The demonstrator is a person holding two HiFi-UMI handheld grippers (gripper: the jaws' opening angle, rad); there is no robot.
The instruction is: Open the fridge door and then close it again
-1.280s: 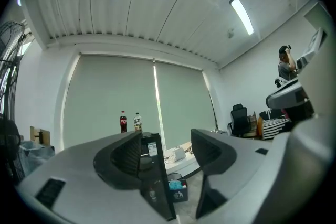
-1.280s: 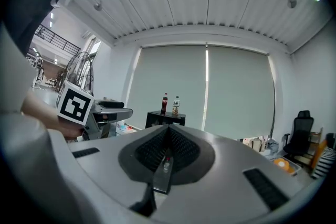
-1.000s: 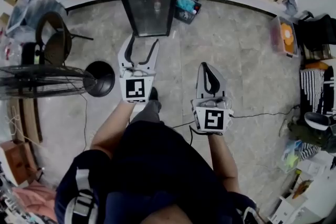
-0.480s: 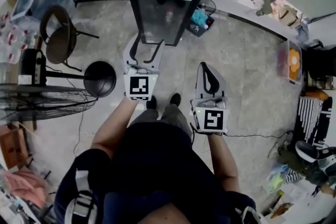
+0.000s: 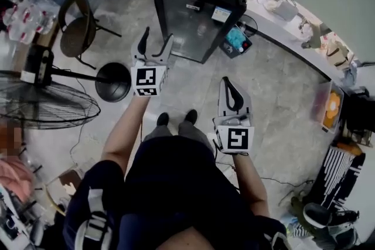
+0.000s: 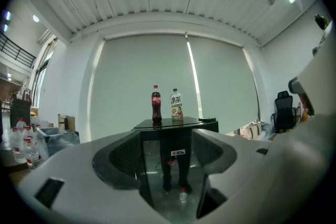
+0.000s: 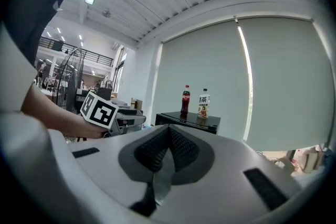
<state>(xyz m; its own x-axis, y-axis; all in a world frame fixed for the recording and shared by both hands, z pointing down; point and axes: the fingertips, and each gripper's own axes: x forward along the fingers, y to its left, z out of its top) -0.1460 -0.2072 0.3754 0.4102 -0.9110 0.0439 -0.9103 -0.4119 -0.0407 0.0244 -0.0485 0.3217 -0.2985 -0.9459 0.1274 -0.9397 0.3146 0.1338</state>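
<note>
A grey stone-patterned floor [image 5: 281,91] is seen, on which a black fridge [image 5: 196,26], a chair [image 5: 79,32], a round fan base [image 5: 113,82] and a small crate [image 5: 237,43] are stood. On the fridge's top, a cola bottle [image 6: 156,104] and a pale bottle [image 6: 176,104] are carried upright, side by side.

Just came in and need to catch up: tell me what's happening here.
A person stands facing a small black glass-door fridge, with a set of grey tongs in each hand. The left tongs are open and aimed at the fridge's front, short of touching it. The right tongs are shut, empty, and held further back. The fridge door looks closed. A dark cola bottle and a pale tea bottle stand on top.
</note>
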